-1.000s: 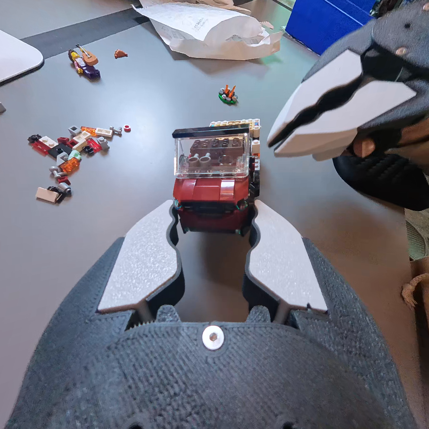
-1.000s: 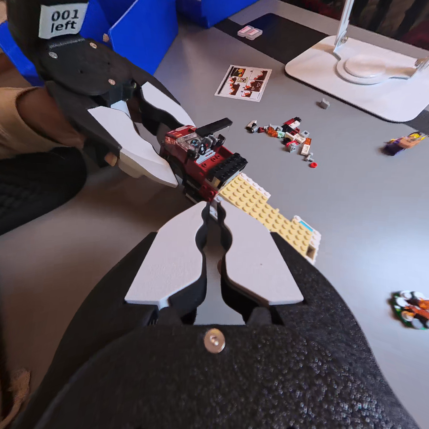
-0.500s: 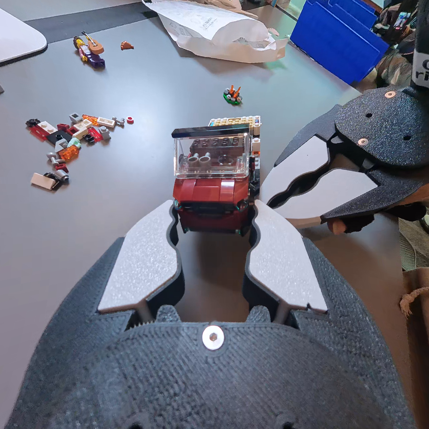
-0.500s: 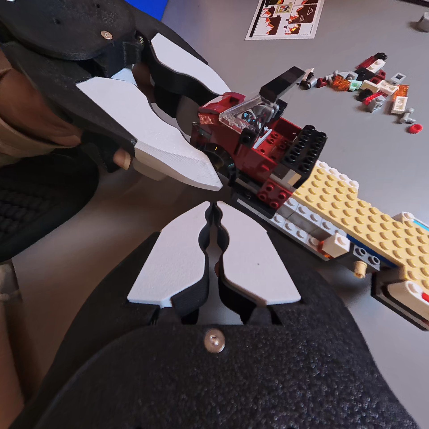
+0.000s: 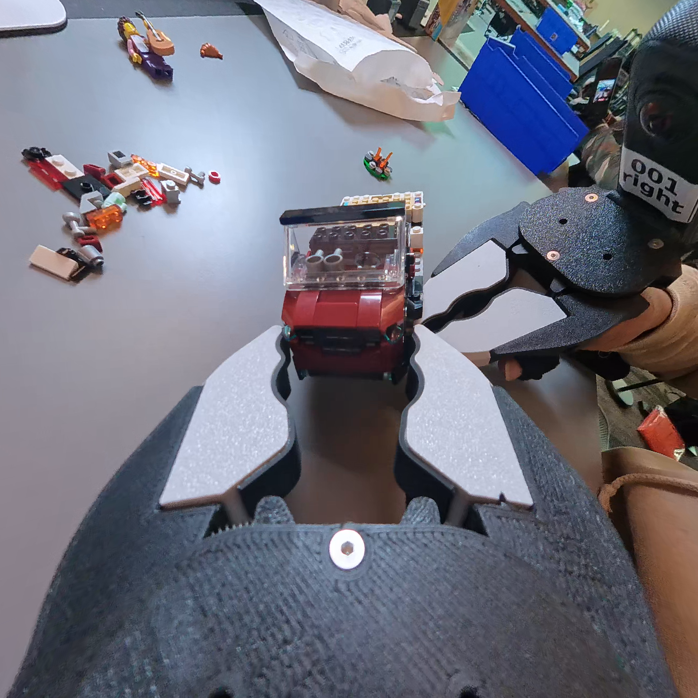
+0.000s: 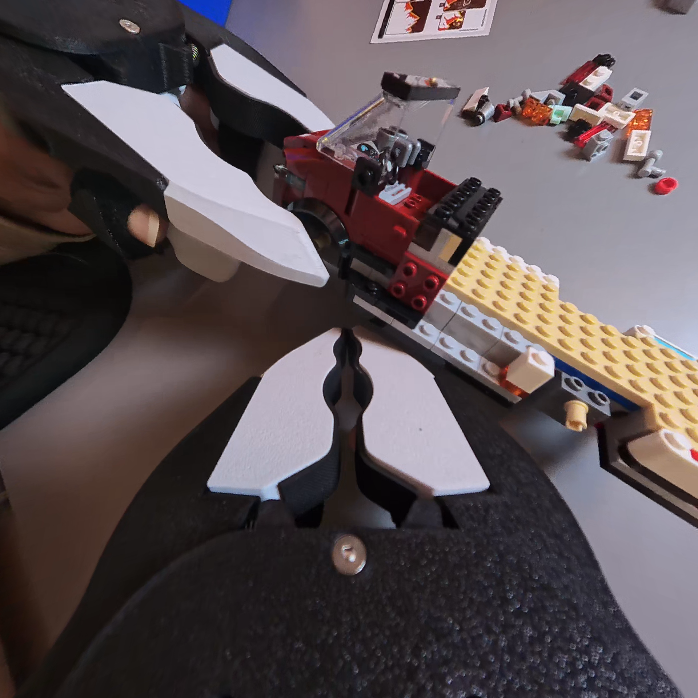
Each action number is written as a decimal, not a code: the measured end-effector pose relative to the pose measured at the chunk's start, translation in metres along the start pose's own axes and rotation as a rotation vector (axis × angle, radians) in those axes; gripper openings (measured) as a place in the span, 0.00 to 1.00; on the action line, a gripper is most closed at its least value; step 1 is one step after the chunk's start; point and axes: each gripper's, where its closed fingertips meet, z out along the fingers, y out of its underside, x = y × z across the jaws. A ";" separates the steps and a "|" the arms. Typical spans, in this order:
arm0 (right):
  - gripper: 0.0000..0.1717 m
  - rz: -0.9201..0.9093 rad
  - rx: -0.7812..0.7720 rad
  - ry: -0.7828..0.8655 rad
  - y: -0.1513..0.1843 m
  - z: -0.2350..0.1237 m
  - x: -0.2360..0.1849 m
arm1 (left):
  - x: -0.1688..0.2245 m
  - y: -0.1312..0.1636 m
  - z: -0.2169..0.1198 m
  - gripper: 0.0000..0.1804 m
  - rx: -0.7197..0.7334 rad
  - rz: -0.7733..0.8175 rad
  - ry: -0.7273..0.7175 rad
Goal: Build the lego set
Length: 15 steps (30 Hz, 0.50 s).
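Left wrist view: left gripper (image 5: 346, 336) pinches the dark-red brick truck (image 5: 344, 302) by its nose; loose bricks (image 5: 102, 192) lie left of the truck.

Right wrist view: right gripper (image 6: 348, 334), pads pressed together and bare, sits just beside the truck's underside.

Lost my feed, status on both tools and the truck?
Left tool clamped on dark red brick truck's nose. Right tool shut, bare, tips by truck's underside. Loose bricks well clear.

The right gripper (image 5: 428, 321) has dropped close beside the red truck (image 5: 345, 325).
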 end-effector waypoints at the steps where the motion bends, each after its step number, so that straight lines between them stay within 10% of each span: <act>1: 0.00 0.000 0.000 0.002 0.000 -0.001 0.001 | -0.001 0.000 0.000 0.33 -0.001 -0.006 0.005; 15: 0.00 0.027 0.007 0.044 0.006 -0.014 0.023 | -0.011 0.000 -0.004 0.33 -0.004 -0.175 0.072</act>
